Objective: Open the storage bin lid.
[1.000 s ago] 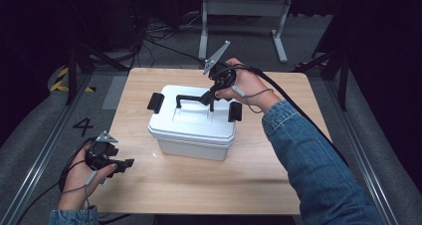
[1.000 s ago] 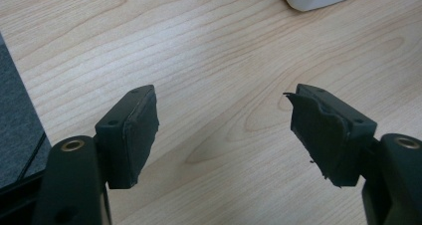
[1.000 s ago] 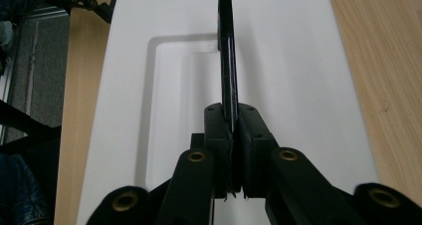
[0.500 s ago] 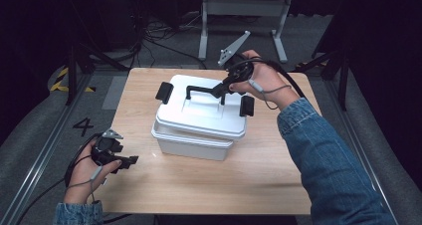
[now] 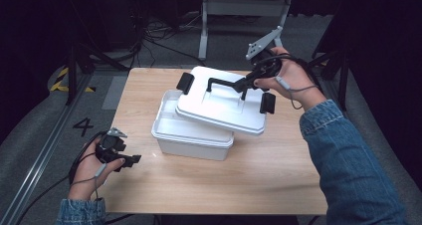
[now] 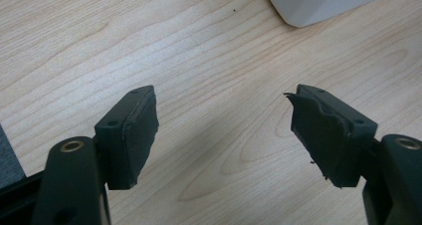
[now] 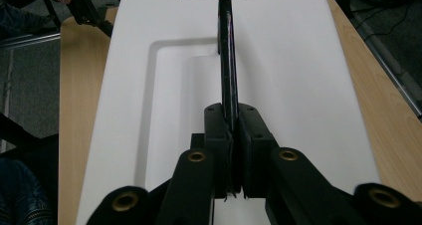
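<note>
**Lid raised off white box**

Wooden tabletop, broad and pale. At centre, white box, open along its 9 o'clock side. Above it, tilted and shifted toward 2 o'clock, white lid with black clips at both ends. On top, thin black handle. At 2 o'clock, right gripper, fingers pinched tight on handle. At 8 o'clock, left gripper, fingers spread wide, holding nothing, near box corner.

The lid hung tilted above the box (shifted toward its right side), mid-table; left gripper sat left of the box.
</note>
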Tool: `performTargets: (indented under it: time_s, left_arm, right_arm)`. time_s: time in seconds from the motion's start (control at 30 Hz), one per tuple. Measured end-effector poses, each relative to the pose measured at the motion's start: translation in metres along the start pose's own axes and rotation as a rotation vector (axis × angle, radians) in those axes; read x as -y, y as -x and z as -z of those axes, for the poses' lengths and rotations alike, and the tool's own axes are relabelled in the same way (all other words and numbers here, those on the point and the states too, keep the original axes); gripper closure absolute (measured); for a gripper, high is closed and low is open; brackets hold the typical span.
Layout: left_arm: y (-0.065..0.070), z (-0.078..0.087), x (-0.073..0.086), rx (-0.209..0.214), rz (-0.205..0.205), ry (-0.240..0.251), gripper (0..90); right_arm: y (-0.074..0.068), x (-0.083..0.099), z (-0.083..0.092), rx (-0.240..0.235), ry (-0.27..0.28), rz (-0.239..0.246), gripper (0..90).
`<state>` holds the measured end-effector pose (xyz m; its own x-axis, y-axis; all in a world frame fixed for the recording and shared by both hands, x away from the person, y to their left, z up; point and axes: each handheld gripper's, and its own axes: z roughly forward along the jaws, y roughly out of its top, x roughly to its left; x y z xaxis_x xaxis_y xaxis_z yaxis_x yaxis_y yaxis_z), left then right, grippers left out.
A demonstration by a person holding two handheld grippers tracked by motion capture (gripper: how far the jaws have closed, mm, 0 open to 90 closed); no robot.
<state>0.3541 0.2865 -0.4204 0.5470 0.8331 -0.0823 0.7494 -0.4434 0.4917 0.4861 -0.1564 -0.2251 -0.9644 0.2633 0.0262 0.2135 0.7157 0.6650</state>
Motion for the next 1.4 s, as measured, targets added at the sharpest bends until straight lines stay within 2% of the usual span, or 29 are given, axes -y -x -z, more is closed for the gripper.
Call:
performTargets:
  time_s: [0.03,0.27,0.53,1.1,1.4]
  left_arm:
    - [0.000,0.000,0.000,0.000,0.000,-0.001,27.4]
    - [0.001,0.000,0.001,0.000,0.005,-0.001,27.5]
    - [0.001,-0.001,0.002,0.002,0.004,-0.009,27.4]
    - [0.000,-0.003,0.002,0.006,0.009,-0.017,27.4]
    - [0.001,-0.005,0.002,0.008,0.005,-0.025,27.3]
  right_arm:
    - [0.002,0.006,0.006,0.015,0.002,-0.009,85.2]
    - [0.007,0.025,0.024,0.037,0.016,-0.042,85.2]
    - [0.014,0.050,0.049,0.081,0.022,-0.082,85.1]
    - [0.026,0.105,0.081,0.154,0.033,-0.195,85.2]
    - [0.033,0.132,0.089,0.195,0.029,-0.248,85.2]
